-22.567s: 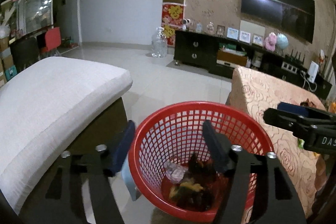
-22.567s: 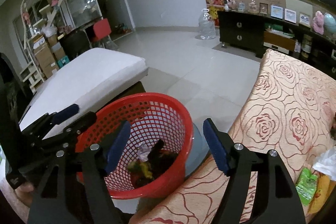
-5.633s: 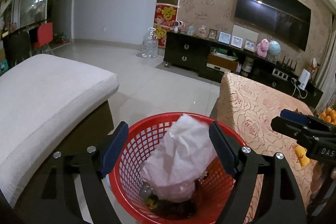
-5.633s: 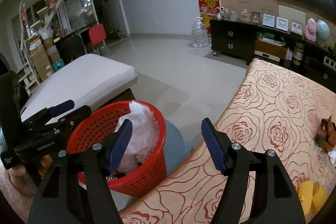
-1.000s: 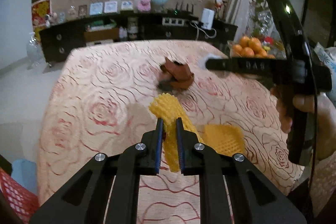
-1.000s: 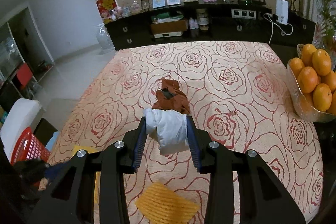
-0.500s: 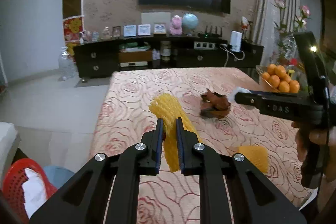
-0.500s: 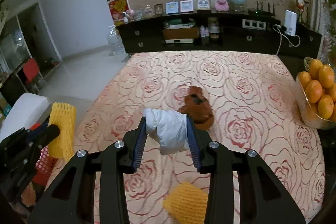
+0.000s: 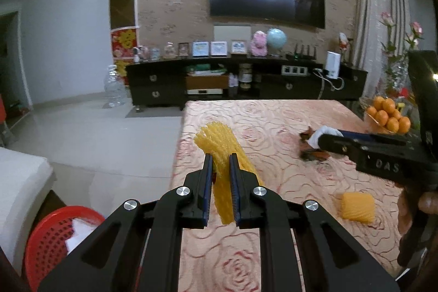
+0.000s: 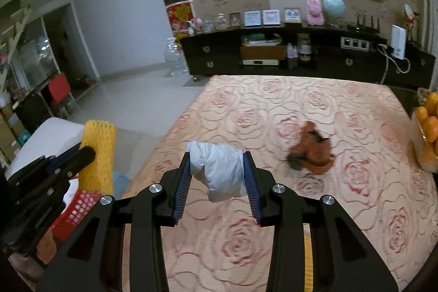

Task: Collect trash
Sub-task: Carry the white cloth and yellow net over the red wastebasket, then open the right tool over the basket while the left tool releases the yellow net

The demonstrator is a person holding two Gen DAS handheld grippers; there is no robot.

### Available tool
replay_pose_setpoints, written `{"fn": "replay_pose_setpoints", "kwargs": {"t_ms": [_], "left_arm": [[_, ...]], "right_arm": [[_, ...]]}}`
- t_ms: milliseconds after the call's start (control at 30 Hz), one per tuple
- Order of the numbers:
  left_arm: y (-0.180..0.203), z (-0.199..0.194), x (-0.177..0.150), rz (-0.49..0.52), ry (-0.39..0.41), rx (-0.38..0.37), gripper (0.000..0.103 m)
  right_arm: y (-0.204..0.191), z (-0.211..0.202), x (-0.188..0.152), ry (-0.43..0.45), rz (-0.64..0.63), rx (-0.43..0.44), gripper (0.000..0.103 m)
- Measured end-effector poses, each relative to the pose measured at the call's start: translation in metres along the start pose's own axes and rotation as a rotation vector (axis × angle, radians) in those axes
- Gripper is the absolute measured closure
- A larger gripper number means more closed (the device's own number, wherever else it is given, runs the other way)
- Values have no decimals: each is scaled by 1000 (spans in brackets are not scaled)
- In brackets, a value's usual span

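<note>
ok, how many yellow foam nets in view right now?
2. One yellow foam net is clamped in the left gripper, held above the table edge. The other foam net lies on the tablecloth, near the right hand. More may be hidden.

The desk [image 10: 273, 106] wears a pink cloth patterned with red roses. A crumpled brown scrap [image 10: 312, 152] lies on it toward the right side. A yellow foam net [image 9: 357, 207] lies flat nearer the front edge, well apart from the scrap. A bowl of oranges [image 9: 387, 114] stands at the desk's far right corner.
</note>
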State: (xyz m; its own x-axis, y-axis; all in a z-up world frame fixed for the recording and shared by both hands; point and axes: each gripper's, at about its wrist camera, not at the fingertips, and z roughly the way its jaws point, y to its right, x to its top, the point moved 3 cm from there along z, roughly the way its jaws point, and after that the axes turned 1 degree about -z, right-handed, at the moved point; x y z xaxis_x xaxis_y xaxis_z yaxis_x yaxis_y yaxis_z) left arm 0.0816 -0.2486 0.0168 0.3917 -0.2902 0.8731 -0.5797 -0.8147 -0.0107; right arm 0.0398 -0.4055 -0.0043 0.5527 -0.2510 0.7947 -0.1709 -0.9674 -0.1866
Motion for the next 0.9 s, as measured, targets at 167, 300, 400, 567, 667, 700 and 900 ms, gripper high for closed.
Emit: {"fn": "replay_pose_setpoints", "kwargs": {"t_ms": [167, 300, 400, 567, 667, 700, 900], "left_arm": [[-36, -16, -5, -23, 16, 77, 91], [-68, -30, -14, -63, 15, 129, 91], [-94, -41, -20, -96, 9, 173, 91], [-125, -58, -34, -133, -6, 239, 91], [-140, -68, -42, -154, -18, 269, 91], [-146, -71, -45, -163, -22, 278, 91], [-172, -83, -58, -205, -36, 327, 91]], "right_arm": [[-35, 5, -3, -1, -38, 50, 67], [-64, 12, -6, -13, -77, 94, 66], [-84, 16, -8, -20, -104, 123, 66], [-114, 18, -12, -22, -150, 169, 66], [-130, 19, -14, -25, -172, 195, 66], [-136, 19, -15, -27, -180, 203, 67], [-169, 23, -20, -44, -231, 250, 66]]}}
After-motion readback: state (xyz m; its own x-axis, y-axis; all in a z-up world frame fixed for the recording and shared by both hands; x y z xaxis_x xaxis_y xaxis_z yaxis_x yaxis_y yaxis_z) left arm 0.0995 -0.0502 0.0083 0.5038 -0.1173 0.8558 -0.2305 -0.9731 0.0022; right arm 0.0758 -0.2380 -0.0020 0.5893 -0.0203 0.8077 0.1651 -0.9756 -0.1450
